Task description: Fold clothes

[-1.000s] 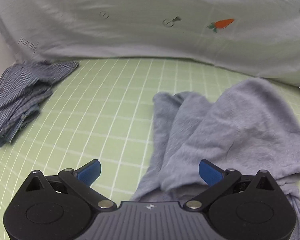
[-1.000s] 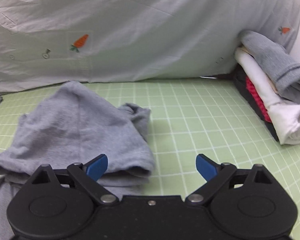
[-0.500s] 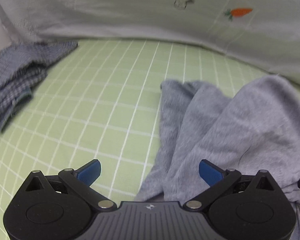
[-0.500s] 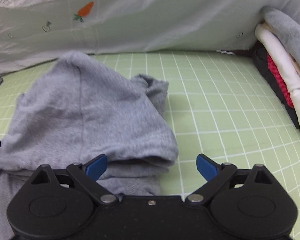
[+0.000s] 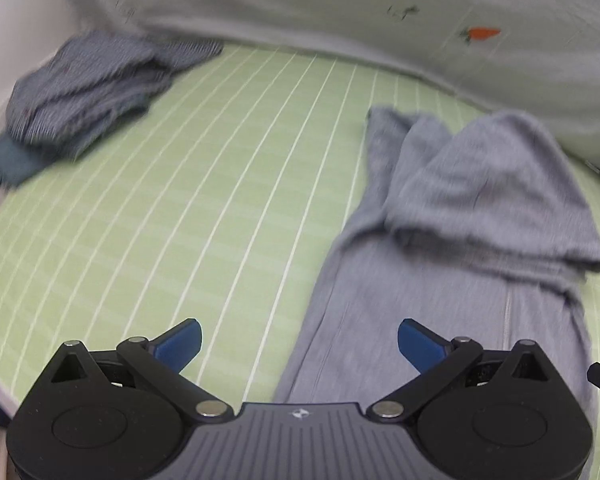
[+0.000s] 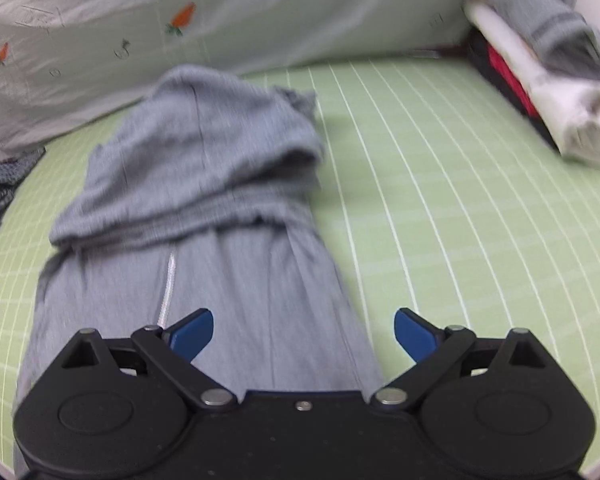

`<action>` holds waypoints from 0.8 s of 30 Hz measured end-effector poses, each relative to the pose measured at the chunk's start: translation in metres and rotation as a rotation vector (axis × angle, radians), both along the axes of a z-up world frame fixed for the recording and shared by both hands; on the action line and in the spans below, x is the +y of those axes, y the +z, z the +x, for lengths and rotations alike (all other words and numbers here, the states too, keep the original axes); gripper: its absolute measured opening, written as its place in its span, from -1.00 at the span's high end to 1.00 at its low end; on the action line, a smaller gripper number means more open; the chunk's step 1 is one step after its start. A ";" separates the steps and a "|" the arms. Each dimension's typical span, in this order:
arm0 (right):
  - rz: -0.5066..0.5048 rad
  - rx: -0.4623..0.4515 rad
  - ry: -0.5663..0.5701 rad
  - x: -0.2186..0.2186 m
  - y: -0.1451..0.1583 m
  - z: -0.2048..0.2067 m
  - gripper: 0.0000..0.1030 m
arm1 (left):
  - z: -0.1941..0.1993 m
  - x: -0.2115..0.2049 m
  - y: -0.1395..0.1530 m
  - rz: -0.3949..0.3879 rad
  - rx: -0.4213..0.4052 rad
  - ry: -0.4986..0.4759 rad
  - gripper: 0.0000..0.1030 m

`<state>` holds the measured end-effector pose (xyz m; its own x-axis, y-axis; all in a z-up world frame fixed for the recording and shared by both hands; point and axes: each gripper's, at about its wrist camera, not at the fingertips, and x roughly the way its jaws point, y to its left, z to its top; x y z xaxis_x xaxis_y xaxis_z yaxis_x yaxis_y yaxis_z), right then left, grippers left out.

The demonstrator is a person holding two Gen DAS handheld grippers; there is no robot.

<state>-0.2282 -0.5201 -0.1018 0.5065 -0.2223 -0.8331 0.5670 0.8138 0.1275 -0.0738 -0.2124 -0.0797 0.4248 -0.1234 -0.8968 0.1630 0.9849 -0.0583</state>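
The left gripper point(image 5: 299, 340) hangs with its blue fingers spread wide and nothing between them, over the left edge of the grey garment point(image 5: 460, 248). The right gripper point(image 6: 303, 331) is likewise wide open and empty, above the near right part of the same garment point(image 6: 220, 208).

The grey garment lies lengthwise on the green grid mat point(image 5: 180, 200), its far end already doubled back toward the near end in a loose, rumpled flap; a pale drawstring point(image 6: 168, 288) shows on the lower layer, just near of that flap. Left of the garment, well apart, sits a crumpled blue striped cloth point(image 5: 88, 88). Right of it, also well apart, is a stack of folded clothes point(image 6: 540, 80). Beyond the garment's far end a pale sheet with carrot prints point(image 6: 220, 12) runs across the mat's back edge.

The step in hand looks like the pause between folds: one fold is laid and both tools are free. The next move probably calls for lowering each gripper to a near corner of the garment, pinching both layers, and carrying that end over evenly so the flap does not bunch further.
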 end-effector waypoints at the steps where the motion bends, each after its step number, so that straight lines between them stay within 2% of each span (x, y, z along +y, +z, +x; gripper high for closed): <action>1: 0.015 0.015 -0.005 0.001 -0.005 -0.007 -0.90 | -0.006 0.006 -0.005 -0.003 0.020 0.009 -0.99; 5: 0.044 0.072 0.009 0.011 -0.020 -0.029 -0.90 | -0.028 0.022 -0.021 -0.009 0.091 0.036 -0.99; 11: 0.105 0.104 0.024 0.027 -0.035 -0.054 -0.93 | -0.048 0.029 -0.037 -0.024 0.153 -0.021 -0.99; 19: 0.048 0.142 0.073 0.050 -0.040 -0.063 -0.99 | -0.060 0.025 -0.055 -0.032 0.215 -0.087 -0.99; 22: 0.018 0.163 0.106 0.059 -0.041 -0.063 -0.98 | -0.064 0.020 -0.057 -0.014 0.211 -0.118 -0.98; 24: 0.002 0.170 0.137 0.065 -0.040 -0.062 -0.83 | -0.067 0.018 -0.057 0.006 0.197 -0.133 -0.88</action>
